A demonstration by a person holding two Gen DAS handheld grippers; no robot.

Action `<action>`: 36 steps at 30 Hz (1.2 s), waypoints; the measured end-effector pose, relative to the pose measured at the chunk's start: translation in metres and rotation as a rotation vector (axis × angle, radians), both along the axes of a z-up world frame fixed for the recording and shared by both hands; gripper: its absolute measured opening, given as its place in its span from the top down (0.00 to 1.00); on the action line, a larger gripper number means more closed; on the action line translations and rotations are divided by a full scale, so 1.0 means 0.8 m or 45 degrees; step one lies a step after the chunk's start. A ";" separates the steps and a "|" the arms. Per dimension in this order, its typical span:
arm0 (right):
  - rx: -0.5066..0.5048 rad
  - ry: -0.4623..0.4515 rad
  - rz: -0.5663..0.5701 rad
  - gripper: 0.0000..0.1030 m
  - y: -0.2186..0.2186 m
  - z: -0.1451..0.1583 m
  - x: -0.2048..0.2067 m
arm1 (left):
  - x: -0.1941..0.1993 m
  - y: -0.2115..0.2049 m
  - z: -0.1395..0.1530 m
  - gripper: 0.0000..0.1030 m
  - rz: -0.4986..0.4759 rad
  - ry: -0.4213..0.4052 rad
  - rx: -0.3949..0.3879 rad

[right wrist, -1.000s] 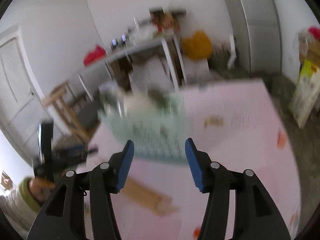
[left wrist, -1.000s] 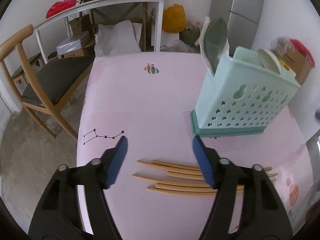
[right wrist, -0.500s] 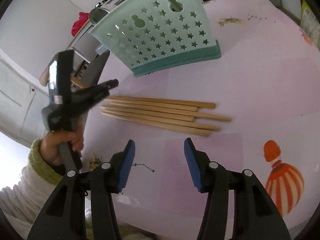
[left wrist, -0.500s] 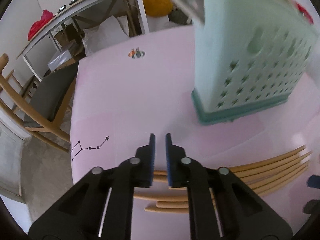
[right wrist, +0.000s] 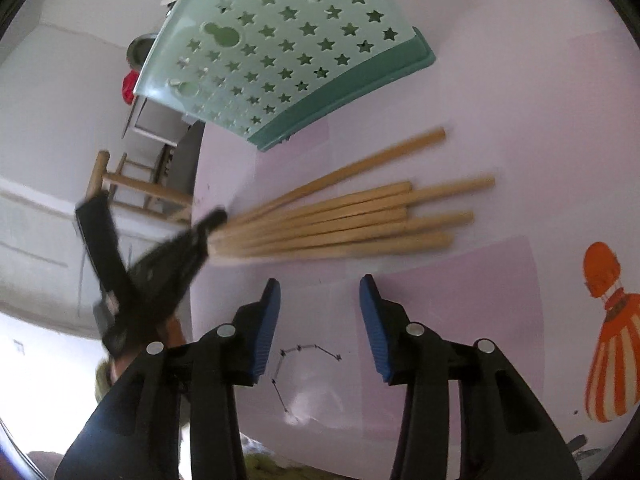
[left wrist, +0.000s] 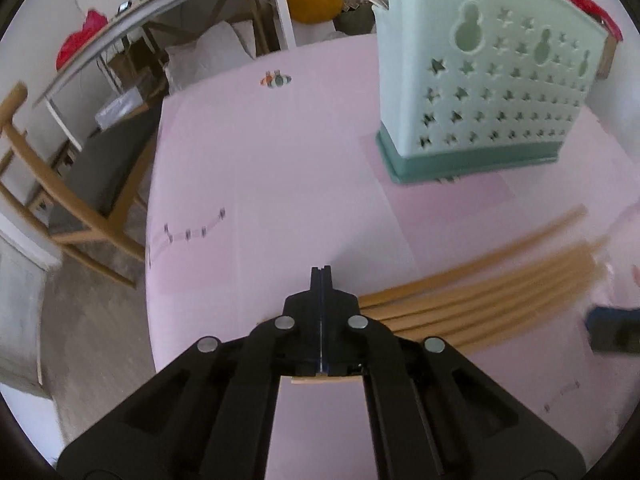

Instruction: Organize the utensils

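Left tongs (left wrist: 321, 276) pressed together at the chopsticks' (right wrist: 340, 216) tips, right tongs (right wrist: 320, 300) apart — light, stiff, roll-prone sticks; I'd pinch mid-length.

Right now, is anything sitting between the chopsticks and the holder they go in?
Nothing visible. Only bare pink tablecloth lies between the chopsticks and the holder. The left tongs are at the sticks' far end, away from that path.

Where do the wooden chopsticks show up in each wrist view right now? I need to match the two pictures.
Left wrist: chopsticks fan out at lower right, their near ends under the closed left gripper.
Right wrist: chopsticks lie across the centre, beyond the open right gripper.
Shared landmark: the star-punched green utensil holder.
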State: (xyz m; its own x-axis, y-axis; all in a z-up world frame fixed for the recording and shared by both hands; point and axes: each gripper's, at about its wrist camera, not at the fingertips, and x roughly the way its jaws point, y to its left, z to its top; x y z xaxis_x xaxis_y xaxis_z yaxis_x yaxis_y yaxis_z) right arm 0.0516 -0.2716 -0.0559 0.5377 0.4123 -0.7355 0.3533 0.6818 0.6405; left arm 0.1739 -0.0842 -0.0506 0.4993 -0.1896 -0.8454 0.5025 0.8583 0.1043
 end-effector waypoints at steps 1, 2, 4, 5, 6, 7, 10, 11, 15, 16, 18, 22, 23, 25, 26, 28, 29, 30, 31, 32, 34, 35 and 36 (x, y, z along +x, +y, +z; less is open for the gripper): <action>0.017 0.004 -0.020 0.60 -0.001 -0.001 0.002 | -0.005 0.004 0.001 1.00 0.000 0.019 -0.017; 0.025 0.007 -0.034 0.60 -0.002 0.000 0.003 | -0.010 0.006 0.001 1.00 -0.001 0.029 -0.028; 0.045 0.013 -0.069 0.60 -0.004 -0.001 0.005 | -0.025 0.010 0.001 1.00 -0.006 0.044 -0.044; 0.056 0.016 -0.083 0.61 -0.006 -0.002 0.004 | -0.032 0.012 0.002 1.00 -0.010 0.061 -0.059; 0.067 0.020 -0.099 0.61 -0.007 -0.002 0.005 | -0.040 0.014 0.003 1.00 -0.012 0.080 -0.077; 0.071 0.023 -0.109 0.62 -0.008 -0.003 0.007 | -0.046 0.015 0.003 1.00 -0.014 0.095 -0.089; 0.084 0.033 -0.147 0.66 -0.009 -0.005 0.005 | -0.061 0.021 0.005 1.00 -0.014 0.172 -0.159; 0.079 0.038 -0.153 0.68 -0.009 -0.005 0.005 | -0.066 0.023 0.006 1.00 -0.014 0.202 -0.184; 0.043 0.050 -0.156 0.70 -0.005 -0.003 0.007 | -0.084 0.029 0.005 1.00 -0.010 0.313 -0.274; 0.032 0.053 -0.153 0.72 -0.003 -0.004 0.010 | -0.089 0.031 0.004 1.00 -0.010 0.363 -0.315; 0.023 0.059 -0.143 0.75 -0.002 -0.005 0.012 | -0.103 0.030 0.001 1.00 -0.011 0.445 -0.381; -0.017 0.070 -0.119 0.82 -0.006 -0.005 0.008 | -0.125 0.020 -0.005 1.00 -0.028 0.556 -0.472; -0.042 0.074 -0.105 0.84 -0.006 -0.004 0.010 | -0.132 0.018 -0.006 1.00 -0.032 0.580 -0.489; -0.063 0.078 -0.088 0.88 -0.007 -0.003 0.013 | -0.142 0.009 -0.011 1.00 -0.057 0.634 -0.533; -0.069 0.083 -0.072 0.90 -0.009 -0.003 0.015 | -0.146 0.006 -0.013 1.00 -0.066 0.652 -0.552; -0.090 0.085 -0.047 0.94 -0.012 -0.004 0.018 | -0.151 -0.006 -0.018 1.00 -0.086 0.697 -0.586; -0.097 0.082 -0.033 0.95 -0.012 -0.003 0.019 | -0.153 -0.012 -0.019 1.00 -0.094 0.705 -0.592; -0.128 0.077 -0.017 0.95 -0.012 -0.001 0.020 | -0.159 -0.021 -0.018 1.00 -0.115 0.700 -0.590; -0.174 0.072 -0.004 0.95 -0.012 0.002 0.022 | -0.162 -0.028 -0.019 1.00 -0.128 0.700 -0.588; -0.201 0.071 0.003 0.95 -0.014 0.004 0.023 | -0.166 -0.035 -0.019 1.00 -0.138 0.695 -0.580; -0.222 0.067 0.005 0.95 -0.020 0.007 0.023 | -0.170 -0.041 -0.011 1.00 -0.148 0.608 -0.544; -0.241 0.064 0.004 0.95 -0.022 0.008 0.021 | -0.171 -0.039 -0.004 1.00 -0.143 0.535 -0.520; -0.277 0.059 0.006 0.95 -0.024 0.011 0.019 | -0.170 -0.036 -0.001 1.00 -0.128 0.497 -0.507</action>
